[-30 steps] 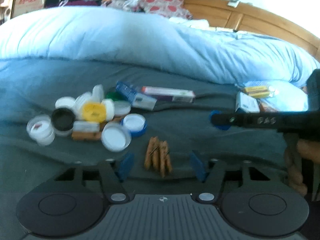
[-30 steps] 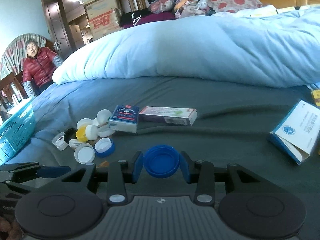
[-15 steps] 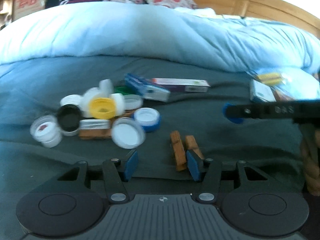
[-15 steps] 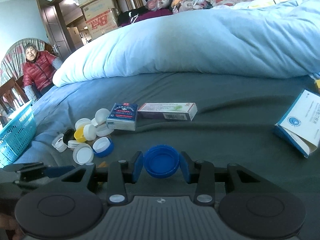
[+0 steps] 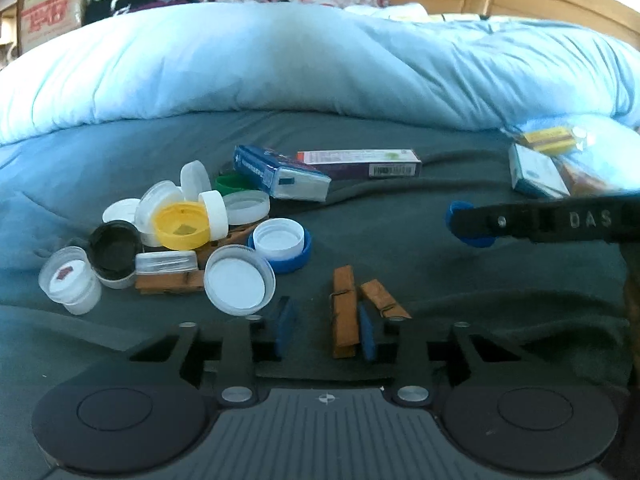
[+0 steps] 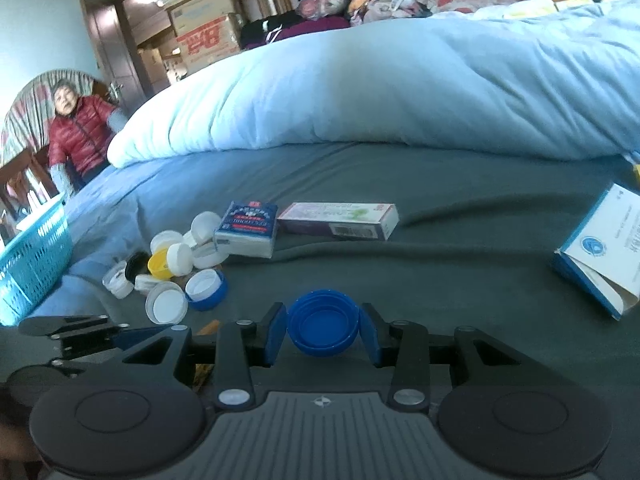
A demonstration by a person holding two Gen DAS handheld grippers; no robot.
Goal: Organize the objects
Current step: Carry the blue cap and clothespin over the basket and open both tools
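My right gripper (image 6: pixel 323 336) is shut on a blue bottle cap (image 6: pixel 323 328), held just above the grey bedsheet. My left gripper (image 5: pixel 326 332) is open low over the sheet. Wooden clothespins (image 5: pixel 345 320) lie between its pads, against the right pad, with one more outside it. A pile of white, yellow, black and blue caps (image 5: pixel 184 236) lies ahead to the left, also in the right wrist view (image 6: pixel 176 272). The right gripper shows from the side in the left wrist view (image 5: pixel 472 224).
A blue box (image 5: pixel 280 176) and a long purple box (image 5: pixel 360 162) lie behind the caps. More boxes (image 5: pixel 536 168) sit far right. A white-blue box (image 6: pixel 604 256) lies right. A teal basket (image 6: pixel 32 256) stands left. A light blue duvet (image 5: pixel 320 60) rises behind.
My left gripper has shifted left, so the clothespins moved from the middle of its gap to its right pad. The right gripper still holds the blue cap, nearly in place.
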